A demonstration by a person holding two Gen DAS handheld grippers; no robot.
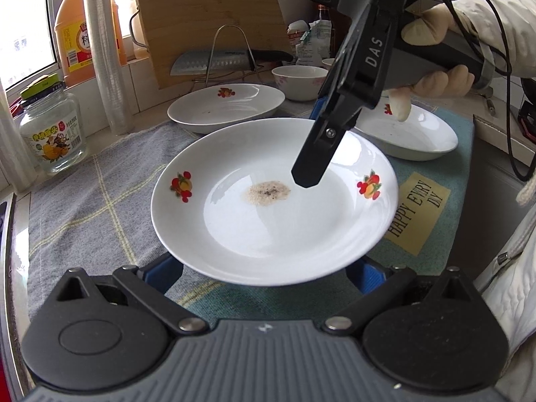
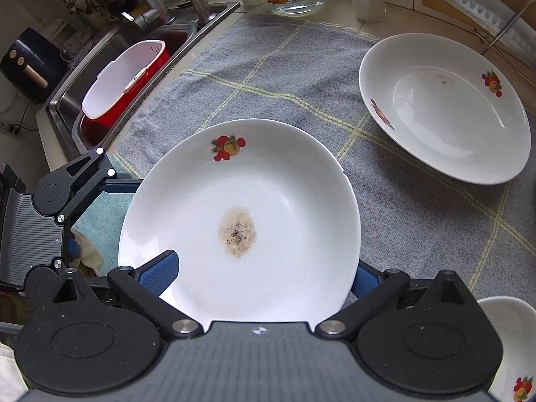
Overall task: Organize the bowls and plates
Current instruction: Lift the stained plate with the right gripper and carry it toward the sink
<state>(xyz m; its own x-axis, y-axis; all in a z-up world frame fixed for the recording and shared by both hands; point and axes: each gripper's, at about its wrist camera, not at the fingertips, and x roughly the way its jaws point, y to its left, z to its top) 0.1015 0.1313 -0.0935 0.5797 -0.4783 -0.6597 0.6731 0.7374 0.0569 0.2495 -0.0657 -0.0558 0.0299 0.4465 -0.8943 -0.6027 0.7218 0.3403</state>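
Note:
A white deep plate (image 1: 268, 221) (image 2: 241, 221) with fruit prints and a brown speckled stain lies at the centre of the grey checked cloth (image 1: 100, 194). My left gripper (image 1: 268, 268) (image 2: 100, 214) is open, with both blue fingertips hidden under the plate's near rim. My right gripper (image 1: 310, 144) (image 2: 264, 274) is also open and straddles the opposite rim. One finger is over the plate and the other is below it. I cannot tell whether the plate rests on the cloth or on the fingers. A second plate (image 1: 227, 107) (image 2: 445, 107), a third plate (image 1: 418, 134) and a floral bowl (image 1: 298, 80) sit behind.
A knife on a wire stand (image 1: 227, 63) and a cutting board (image 1: 211, 16) stand at the back, with an oil jug (image 1: 77, 33), stacked cups (image 1: 104, 53) and a jar (image 1: 50, 130) at the left. The sink (image 2: 110, 67) holds a red-and-white tub. A gloved hand (image 1: 439, 80) holds the right gripper.

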